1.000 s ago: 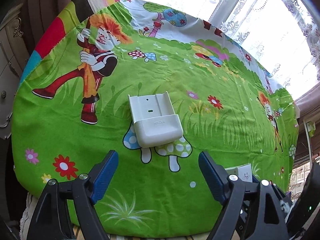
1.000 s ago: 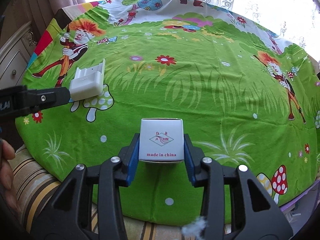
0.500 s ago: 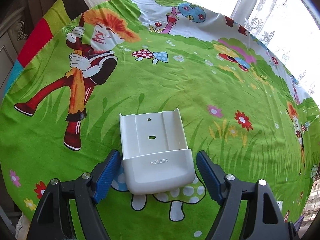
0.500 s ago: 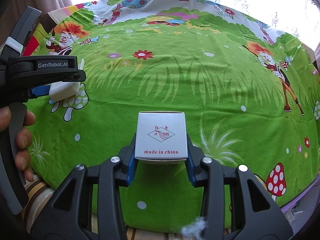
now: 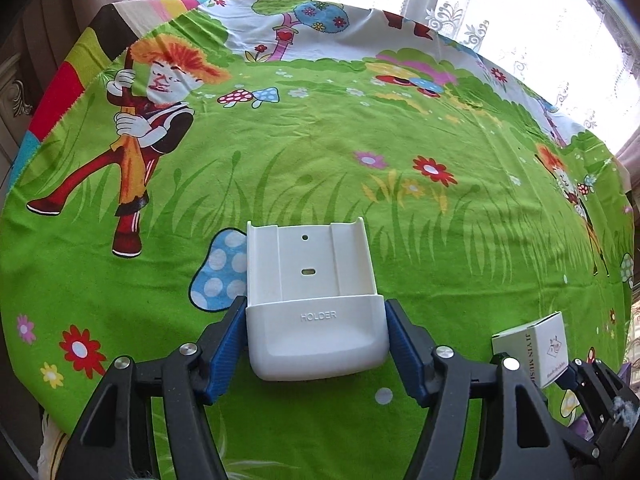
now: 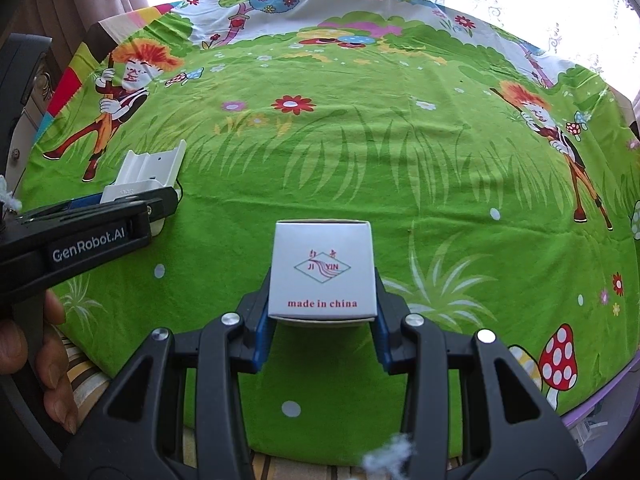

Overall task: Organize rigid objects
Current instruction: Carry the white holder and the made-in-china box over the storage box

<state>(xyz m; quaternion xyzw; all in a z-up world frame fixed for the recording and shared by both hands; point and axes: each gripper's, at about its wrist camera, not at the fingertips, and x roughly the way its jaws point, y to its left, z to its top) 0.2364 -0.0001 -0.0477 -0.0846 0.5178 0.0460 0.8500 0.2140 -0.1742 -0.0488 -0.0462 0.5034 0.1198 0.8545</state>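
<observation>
The white holder [image 5: 316,312], marked HOLDER on its lower pocket, is seen lying flat on the green cartoon tablecloth [image 5: 360,152], over a blue spotted mushroom print. It is flanked by the blue pads of the left gripper [image 5: 316,344], whose jaws are closing; the left pad appears to touch the holder's side, while a thin gap is left at the right pad, so no firm grip is shown. A small white box [image 6: 322,270], printed "made in china", is clamped between the blue pads of the right gripper [image 6: 320,340] and is held just above the cloth near the table's front edge. In the right wrist view, fingers of a hand [image 6: 48,368] are seen at the left gripper's handle. Farther off, lace curtains [image 5: 500,8] are lit by a bright window.
</observation>
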